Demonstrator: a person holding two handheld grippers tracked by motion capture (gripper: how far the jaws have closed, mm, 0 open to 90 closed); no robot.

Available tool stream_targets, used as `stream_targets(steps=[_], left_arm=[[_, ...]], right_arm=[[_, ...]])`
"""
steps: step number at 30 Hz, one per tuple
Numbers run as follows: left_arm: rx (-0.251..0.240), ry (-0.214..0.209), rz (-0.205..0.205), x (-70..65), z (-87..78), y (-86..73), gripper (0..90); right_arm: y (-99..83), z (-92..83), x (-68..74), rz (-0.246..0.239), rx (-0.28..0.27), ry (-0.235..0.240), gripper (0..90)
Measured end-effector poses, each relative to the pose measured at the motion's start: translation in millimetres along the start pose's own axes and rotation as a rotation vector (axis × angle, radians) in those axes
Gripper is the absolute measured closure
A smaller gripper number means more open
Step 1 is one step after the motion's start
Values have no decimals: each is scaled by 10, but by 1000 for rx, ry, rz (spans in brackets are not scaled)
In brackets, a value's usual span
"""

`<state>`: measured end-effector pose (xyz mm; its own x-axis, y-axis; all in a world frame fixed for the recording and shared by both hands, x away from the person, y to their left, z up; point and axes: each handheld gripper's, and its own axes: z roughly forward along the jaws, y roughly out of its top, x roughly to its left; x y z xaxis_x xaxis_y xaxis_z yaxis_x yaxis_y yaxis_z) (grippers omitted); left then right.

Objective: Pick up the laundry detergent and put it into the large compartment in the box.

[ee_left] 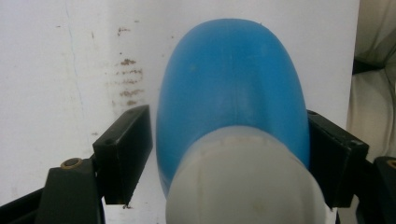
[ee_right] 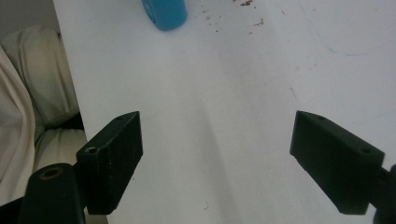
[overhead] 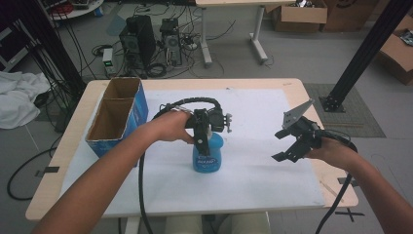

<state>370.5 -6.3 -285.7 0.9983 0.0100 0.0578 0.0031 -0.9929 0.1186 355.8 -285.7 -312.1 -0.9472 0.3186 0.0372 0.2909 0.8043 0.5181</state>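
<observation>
now | blue bottle (ee_left: 231, 79) between left gripper (ee_left: 229, 154) jaws | right gripper (ee_right: 238, 158) apart

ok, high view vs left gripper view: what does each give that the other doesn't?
High view alone: the open cardboard box at the table's left, the right gripper open over the white mat, both forearms, and the floor clutter beyond. Left gripper view alone: brown specks on the mat and the white cap up close, with one jaw seemingly apart from the bottle. Both: the blue bottle between the left gripper jaws.
</observation>
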Motion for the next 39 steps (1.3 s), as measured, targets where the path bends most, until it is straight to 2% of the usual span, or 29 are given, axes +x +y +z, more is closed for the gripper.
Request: stream_targets(steps=[35, 37, 39], left_arm=[[-3, -7, 8, -9, -13, -16, 376], [3, -4, 3, -12, -17, -16, 378], [14, -2, -22, -22, -34, -10, 379]], right_arm=[[-25, 11, 3, 1, -5, 4, 176], [-28, 12, 5, 3, -5, 5, 176], [-32, 14, 3, 2, -6, 5, 176]])
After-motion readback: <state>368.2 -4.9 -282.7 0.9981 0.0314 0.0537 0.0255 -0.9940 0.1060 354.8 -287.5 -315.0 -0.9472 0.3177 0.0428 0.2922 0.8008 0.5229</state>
